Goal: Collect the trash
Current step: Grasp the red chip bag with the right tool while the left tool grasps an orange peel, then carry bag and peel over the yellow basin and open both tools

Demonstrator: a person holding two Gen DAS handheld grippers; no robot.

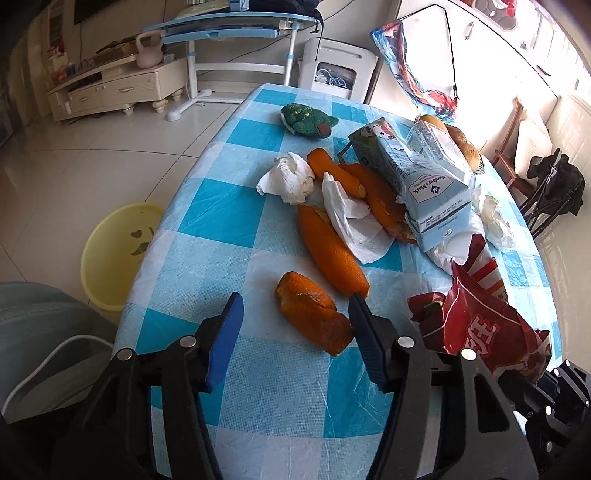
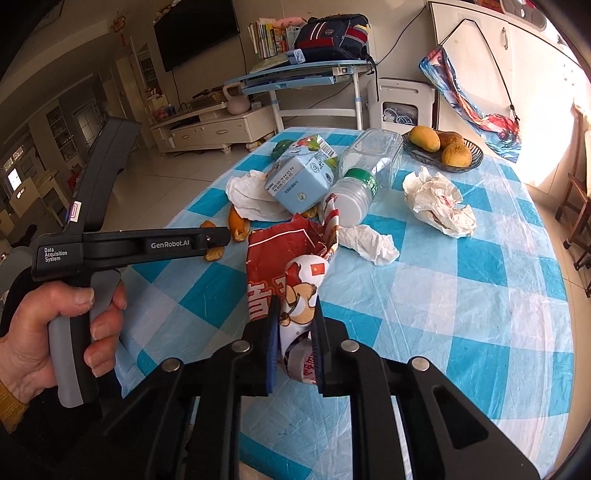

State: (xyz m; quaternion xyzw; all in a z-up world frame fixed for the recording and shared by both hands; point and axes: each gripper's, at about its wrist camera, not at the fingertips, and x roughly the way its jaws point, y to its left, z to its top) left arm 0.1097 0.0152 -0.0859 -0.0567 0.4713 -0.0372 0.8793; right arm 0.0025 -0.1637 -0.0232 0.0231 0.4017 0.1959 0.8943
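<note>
My left gripper (image 1: 295,306) is open, its jaws on either side of a piece of orange peel (image 1: 314,314) on the checked tablecloth (image 1: 229,221). More peel (image 1: 332,251), crumpled tissues (image 1: 288,179), a blue milk carton (image 1: 428,188) and a plastic bottle (image 2: 365,177) lie further on. My right gripper (image 2: 295,314) is shut on a red snack bag (image 2: 284,266), which also shows in the left wrist view (image 1: 480,321). The left gripper's body (image 2: 129,247) shows in the right wrist view. A crumpled wrapper (image 2: 439,203) and a tissue (image 2: 369,242) lie to the right.
A yellow basin (image 1: 114,254) stands on the floor left of the table. A green toy (image 1: 306,120) lies at the table's far end. A bowl of fruit (image 2: 443,147) sits at the far right. A blue desk (image 1: 236,29) and chairs (image 1: 550,192) stand beyond.
</note>
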